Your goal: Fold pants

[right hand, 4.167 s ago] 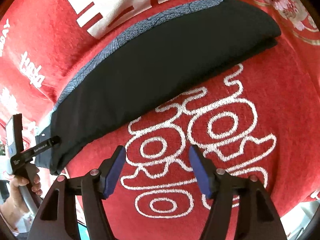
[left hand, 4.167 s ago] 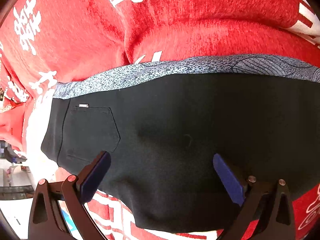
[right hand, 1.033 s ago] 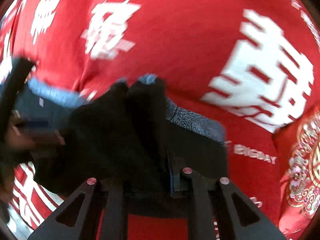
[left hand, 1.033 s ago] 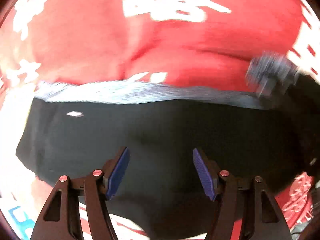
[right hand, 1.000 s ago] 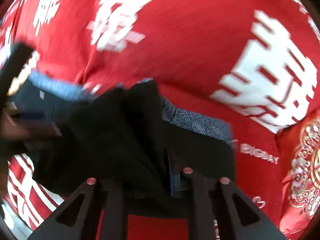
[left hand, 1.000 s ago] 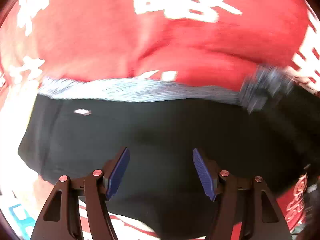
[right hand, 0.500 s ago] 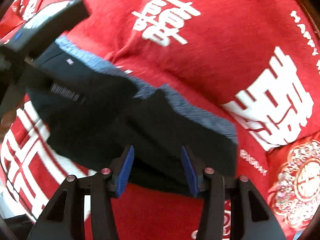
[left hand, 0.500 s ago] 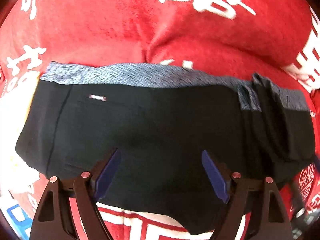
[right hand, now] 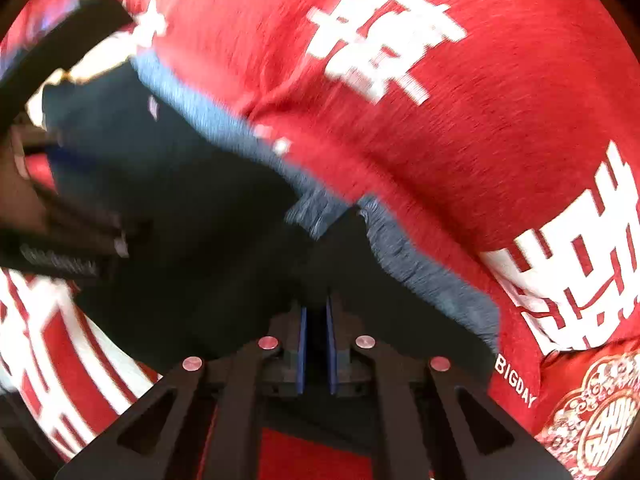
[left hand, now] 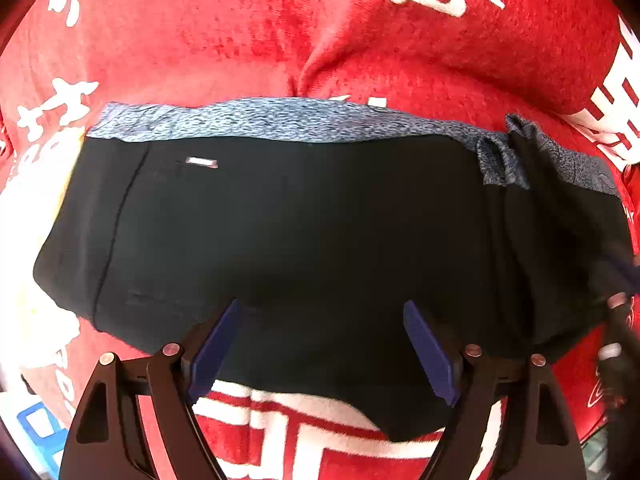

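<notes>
Black pants (left hand: 304, 232) lying crosswise, waistband (left hand: 280, 120) away

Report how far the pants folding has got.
Done: the black pants lie folded lengthwise on the red blanket, grey waistband along the far edge. In hand: the right gripper is shut on the pants at one end, where the cloth is bunched; the left gripper hangs open over the middle. Left: the crosswise fold, with that end not yet laid over the rest.
</notes>
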{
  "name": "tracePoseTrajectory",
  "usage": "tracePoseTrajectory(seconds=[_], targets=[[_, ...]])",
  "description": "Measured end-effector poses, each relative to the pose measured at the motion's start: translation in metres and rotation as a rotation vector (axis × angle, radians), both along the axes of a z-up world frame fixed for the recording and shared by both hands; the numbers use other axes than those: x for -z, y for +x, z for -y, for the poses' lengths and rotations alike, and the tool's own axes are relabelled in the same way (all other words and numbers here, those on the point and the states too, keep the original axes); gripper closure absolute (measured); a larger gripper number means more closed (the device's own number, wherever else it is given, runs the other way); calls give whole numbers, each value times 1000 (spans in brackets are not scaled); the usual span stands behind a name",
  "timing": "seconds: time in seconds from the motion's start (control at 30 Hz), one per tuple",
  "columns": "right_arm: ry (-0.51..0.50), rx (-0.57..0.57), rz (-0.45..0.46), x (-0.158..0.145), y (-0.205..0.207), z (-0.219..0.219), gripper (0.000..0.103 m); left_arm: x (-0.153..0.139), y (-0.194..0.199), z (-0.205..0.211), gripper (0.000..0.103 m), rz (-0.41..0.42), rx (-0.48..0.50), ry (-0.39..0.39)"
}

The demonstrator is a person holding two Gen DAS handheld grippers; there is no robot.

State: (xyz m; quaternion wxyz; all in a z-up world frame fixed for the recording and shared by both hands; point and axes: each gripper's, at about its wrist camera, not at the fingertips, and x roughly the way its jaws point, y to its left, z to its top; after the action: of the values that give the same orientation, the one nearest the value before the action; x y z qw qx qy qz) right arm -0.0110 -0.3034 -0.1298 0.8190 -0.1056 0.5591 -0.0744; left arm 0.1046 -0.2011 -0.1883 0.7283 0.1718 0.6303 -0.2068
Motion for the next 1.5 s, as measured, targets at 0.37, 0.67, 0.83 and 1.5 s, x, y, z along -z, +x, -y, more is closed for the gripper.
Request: tracePoseTrajectory(seconds=[0.37, 0.67, 0.83, 1.5], targets=[[124, -30, -64, 24, -16, -36, 88, -8, 6, -7, 19, 15, -47, 40], [423, 391, 45, -31, -54, 114, 72, -41, -1, 59, 19, 27, 52, -43], [480, 632, 20, -7, -68, 188, 78, -49, -20, 118, 19, 24, 148, -120], [626, 554, -46, 32, -78, 179, 74, -7, -51, 103, 7, -90, -79, 16]])
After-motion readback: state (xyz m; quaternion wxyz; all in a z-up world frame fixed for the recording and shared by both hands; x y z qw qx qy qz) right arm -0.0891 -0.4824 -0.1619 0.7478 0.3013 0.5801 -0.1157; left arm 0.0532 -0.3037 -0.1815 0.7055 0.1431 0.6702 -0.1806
